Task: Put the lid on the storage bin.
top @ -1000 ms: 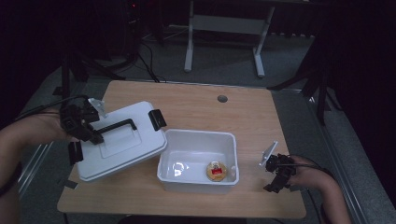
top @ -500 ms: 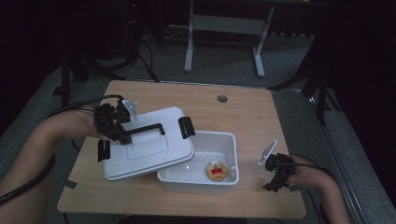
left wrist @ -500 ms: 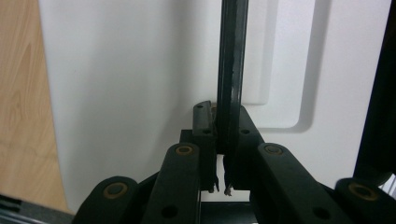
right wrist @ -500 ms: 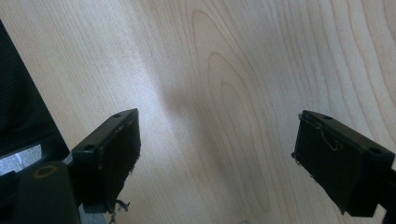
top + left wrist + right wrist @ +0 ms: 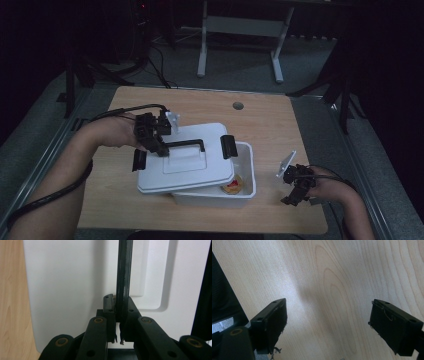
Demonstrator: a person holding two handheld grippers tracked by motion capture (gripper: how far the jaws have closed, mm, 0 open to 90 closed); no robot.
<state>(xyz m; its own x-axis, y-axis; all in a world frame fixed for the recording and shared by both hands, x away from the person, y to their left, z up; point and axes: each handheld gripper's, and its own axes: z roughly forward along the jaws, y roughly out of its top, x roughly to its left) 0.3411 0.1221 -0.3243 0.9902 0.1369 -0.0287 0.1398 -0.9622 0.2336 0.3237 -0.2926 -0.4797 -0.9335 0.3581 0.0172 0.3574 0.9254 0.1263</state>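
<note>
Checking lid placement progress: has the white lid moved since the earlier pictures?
Yes. The white lid, held by the left gripper, shifted right over the white bin, now mostly covering it.

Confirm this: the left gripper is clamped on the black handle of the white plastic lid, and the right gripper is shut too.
Wrong about one thing: the right gripper is open, its jaws standing wide apart over the wooden table in the right gripper view. The left gripper does clamp the white plastic lid's black handle.

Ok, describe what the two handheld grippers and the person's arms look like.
Both are black linkage grippers with brass-coloured pivot pins. The left gripper and right gripper each carry a pale grey three-cornered plate and trail a black cable. The forearms are bare, no sleeves in view.
</note>
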